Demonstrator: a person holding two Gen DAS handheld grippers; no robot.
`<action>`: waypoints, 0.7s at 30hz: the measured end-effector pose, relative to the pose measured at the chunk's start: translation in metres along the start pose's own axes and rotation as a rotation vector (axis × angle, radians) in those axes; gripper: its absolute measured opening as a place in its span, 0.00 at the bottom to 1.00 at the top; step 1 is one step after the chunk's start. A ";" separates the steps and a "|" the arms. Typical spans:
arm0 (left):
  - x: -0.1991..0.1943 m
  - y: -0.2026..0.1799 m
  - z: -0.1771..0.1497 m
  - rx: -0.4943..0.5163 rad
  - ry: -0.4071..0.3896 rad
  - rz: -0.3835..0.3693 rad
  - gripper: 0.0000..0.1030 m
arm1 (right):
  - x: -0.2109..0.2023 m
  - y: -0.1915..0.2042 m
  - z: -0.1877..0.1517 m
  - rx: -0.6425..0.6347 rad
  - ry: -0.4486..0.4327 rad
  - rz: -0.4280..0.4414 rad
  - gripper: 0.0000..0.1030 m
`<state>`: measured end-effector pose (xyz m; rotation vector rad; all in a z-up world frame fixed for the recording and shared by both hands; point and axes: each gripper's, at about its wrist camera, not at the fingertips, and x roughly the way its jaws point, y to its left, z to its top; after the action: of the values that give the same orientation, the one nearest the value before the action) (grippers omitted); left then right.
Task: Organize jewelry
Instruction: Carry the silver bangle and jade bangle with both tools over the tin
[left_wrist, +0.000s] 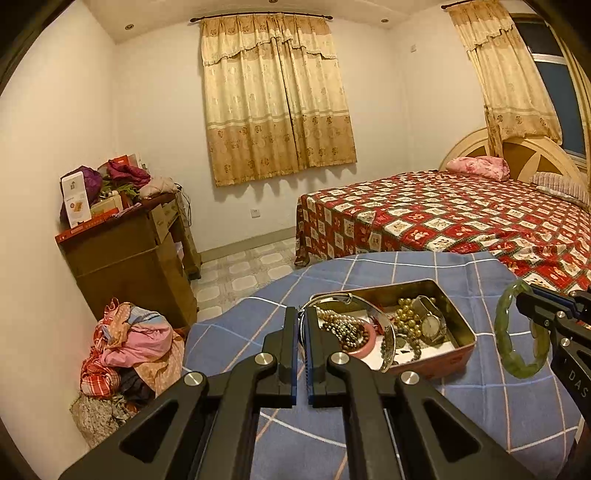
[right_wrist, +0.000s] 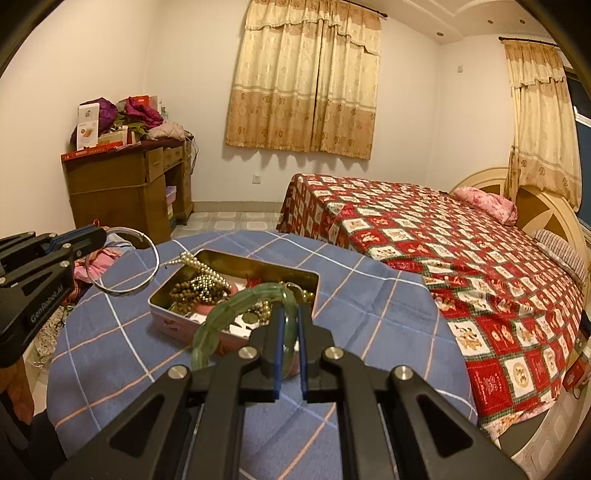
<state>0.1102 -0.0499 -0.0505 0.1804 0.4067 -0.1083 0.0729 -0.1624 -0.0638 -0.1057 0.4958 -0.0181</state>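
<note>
The open metal tin (right_wrist: 236, 295) of jewelry sat on a table draped in a blue checked cloth (right_wrist: 369, 295), its inside heaped with pearl and bead strands, a pink bangle (left_wrist: 364, 341), and a wristwatch (left_wrist: 430, 325) leaning at the far side. A string of pearls (right_wrist: 192, 260) spilled over the tin's rim onto the cloth. The right gripper (right_wrist: 290, 314) had its jaws pressed narrowly onto a green jade bangle (right_wrist: 236, 306), which it held on edge in the air just in front of the tin; in the left wrist view the same bangle (left_wrist: 517, 332) hung to the right of the tin, clear of it. The left gripper (left_wrist: 301, 317) had its jaws pinched nearly together on a thin silver bangle (right_wrist: 129, 262), whose hoop hung below the fingertips just left of the tin, above the cloth at the table's edge. Beyond the table stood a bed under a red patterned spread (right_wrist: 443, 240) with a pink pillow (right_wrist: 487, 203) by the headboard. Against the far wall stood a wooden desk (right_wrist: 125, 184) piled with boxes and clothing, and a heap of clothes (left_wrist: 129, 343) lay on the tiled floor beside it. Patterned beige curtains (right_wrist: 306, 81) covered the window.
</note>
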 end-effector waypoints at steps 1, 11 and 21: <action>0.003 0.000 0.001 0.001 0.002 0.003 0.02 | 0.002 0.000 0.001 0.001 0.002 -0.002 0.08; 0.030 -0.001 0.007 0.014 0.028 0.010 0.02 | 0.019 -0.001 0.015 -0.006 0.009 -0.014 0.08; 0.054 -0.006 0.016 0.040 0.043 0.010 0.02 | 0.046 0.000 0.026 -0.017 0.036 -0.020 0.08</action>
<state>0.1650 -0.0629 -0.0585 0.2247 0.4463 -0.1033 0.1254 -0.1616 -0.0628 -0.1268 0.5305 -0.0355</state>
